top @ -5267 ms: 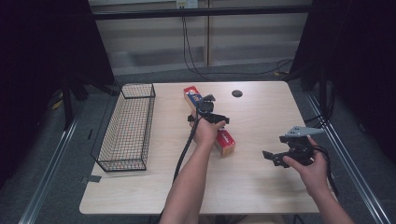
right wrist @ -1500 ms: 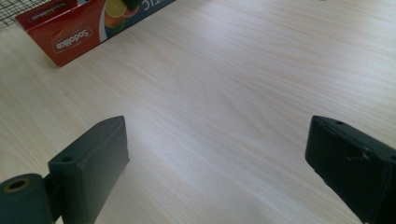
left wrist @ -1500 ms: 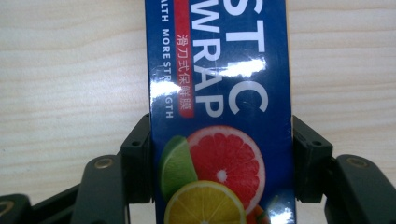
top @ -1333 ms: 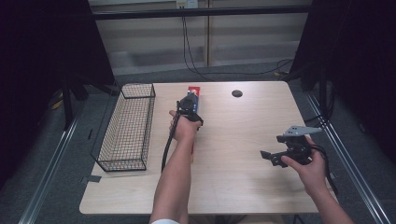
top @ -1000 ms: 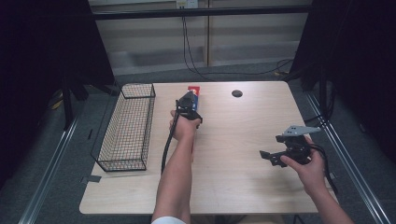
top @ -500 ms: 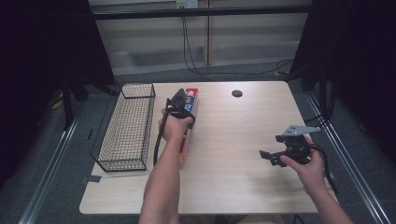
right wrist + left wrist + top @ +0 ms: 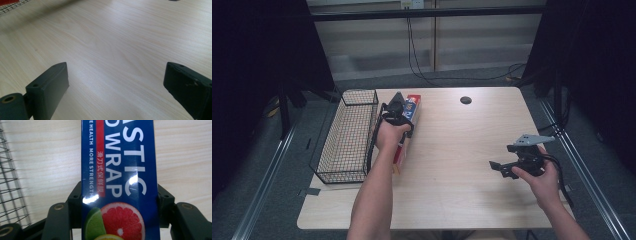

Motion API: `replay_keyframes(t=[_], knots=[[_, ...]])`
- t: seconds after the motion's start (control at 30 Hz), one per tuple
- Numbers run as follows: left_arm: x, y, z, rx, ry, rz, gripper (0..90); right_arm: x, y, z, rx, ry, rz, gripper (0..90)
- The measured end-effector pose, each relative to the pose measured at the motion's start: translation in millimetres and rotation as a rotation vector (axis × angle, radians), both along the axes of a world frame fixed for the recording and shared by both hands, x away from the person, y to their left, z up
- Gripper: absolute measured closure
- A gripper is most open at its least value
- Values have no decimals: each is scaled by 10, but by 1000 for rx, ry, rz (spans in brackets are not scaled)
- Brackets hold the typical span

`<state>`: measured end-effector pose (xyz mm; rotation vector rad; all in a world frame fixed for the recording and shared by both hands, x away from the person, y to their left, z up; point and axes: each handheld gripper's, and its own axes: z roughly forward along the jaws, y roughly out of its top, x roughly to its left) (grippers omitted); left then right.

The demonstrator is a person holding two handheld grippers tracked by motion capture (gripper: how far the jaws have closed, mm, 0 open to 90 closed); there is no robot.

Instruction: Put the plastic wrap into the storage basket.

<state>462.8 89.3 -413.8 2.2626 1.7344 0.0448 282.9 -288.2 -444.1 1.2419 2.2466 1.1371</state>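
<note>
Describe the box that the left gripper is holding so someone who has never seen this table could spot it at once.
On the wooden table, look beside the black wire basket at its left edge. There the left gripper is clamped across a long, narrow box of plastic wrap. Its glossy blue face with white lettering, red strip and citrus slices sets it apart.

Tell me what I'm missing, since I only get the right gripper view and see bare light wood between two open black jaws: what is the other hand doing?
Observer: The left gripper is shut on a long blue plastic-wrap box, a jaw pressed on each long side.
Operator: Where on the table is that?
Observer: Beside the black wire basket, near the left edge of the light wooden table.
Operator: Is the box inside the basket?
Observer: No, it lies over the tabletop, just right of the basket.
</note>
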Motion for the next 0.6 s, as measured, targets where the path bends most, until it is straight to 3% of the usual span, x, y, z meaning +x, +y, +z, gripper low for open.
replay_keyframes(t=[0.23, 0.33, 0.4, 0.6], knots=[[-44, 110, 87, -16, -11, 8, 422, -3, 3, -3, -6, 2, 2, 56], [-62, 163, 141, 1, -10, 5, 422, 0, 7, -3, -4, 1, 2, 56], [-80, 192, 171, -14, -7, 11, 422, -1, 11, -1, -4, 0, 4, 56], [-124, 324, 319, -2, -20, 21, 421, -4, 11, 4, 2, -9, 4, 50]])
